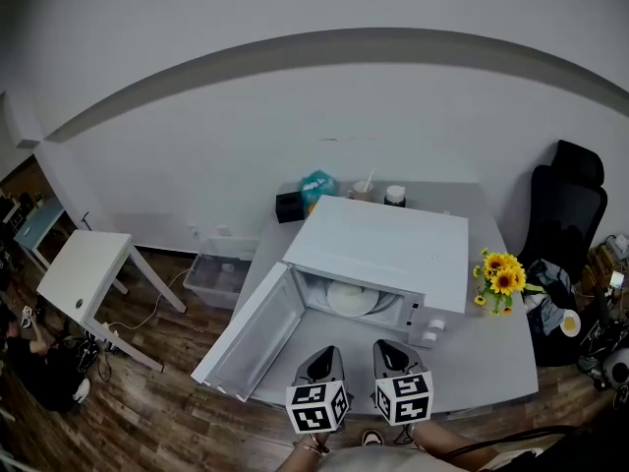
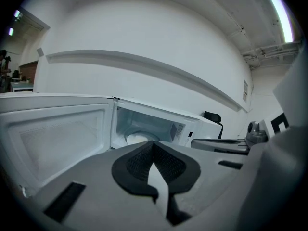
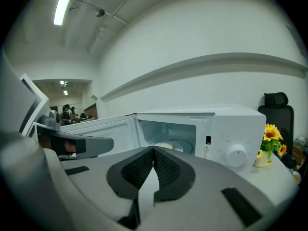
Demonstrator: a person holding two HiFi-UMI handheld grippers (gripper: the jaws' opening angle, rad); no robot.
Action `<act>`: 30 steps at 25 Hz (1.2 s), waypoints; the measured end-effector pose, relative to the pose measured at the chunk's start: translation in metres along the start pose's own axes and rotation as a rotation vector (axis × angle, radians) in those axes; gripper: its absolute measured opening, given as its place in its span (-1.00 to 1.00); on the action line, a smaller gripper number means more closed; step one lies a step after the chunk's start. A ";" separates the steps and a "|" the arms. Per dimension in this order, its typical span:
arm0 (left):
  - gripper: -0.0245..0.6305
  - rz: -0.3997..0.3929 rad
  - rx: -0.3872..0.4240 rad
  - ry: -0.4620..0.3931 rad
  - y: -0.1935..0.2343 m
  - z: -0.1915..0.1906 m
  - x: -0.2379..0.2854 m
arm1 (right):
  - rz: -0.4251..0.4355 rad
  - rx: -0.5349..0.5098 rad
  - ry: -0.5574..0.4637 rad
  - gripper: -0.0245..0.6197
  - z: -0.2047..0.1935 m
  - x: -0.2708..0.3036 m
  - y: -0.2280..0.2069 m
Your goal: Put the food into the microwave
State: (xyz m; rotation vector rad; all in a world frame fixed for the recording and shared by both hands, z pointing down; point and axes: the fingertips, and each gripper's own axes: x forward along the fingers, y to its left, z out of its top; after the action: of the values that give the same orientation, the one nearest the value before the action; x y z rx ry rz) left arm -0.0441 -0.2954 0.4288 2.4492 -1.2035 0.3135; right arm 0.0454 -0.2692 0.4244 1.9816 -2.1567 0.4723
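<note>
White microwave [image 1: 385, 249] on my grey table [image 1: 491, 354], its door [image 1: 257, 334] swung wide; inside, a pale plate [image 1: 351, 299], probably the food, already placed; left gripper [image 1: 326, 352] and right gripper [image 1: 387, 346] hover in front, each pressed together, empty; I judge only closing remains.

Dim, cool light comes from a ceiling tube [image 3: 65, 3], with strong fisheye bending and dark vignetted corners.
</note>
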 end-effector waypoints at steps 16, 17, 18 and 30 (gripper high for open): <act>-0.92 0.026 0.020 -0.019 -0.008 0.004 -0.006 | 0.039 -0.023 0.012 -0.87 0.000 -0.006 0.009; -0.92 0.026 0.020 -0.015 -0.009 0.003 -0.006 | 0.038 -0.020 0.013 -0.87 -0.001 -0.006 0.009; -0.92 0.026 0.020 -0.012 -0.009 0.001 -0.006 | 0.036 -0.017 0.015 -0.87 -0.001 -0.006 0.008; -0.92 0.019 0.024 0.023 -0.014 -0.013 -0.006 | 0.014 -0.004 0.033 -0.88 -0.008 -0.008 0.003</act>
State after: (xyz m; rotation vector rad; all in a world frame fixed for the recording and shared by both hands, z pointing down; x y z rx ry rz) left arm -0.0369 -0.2777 0.4350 2.4494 -1.2216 0.3626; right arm 0.0422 -0.2585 0.4287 1.9440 -2.1514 0.4987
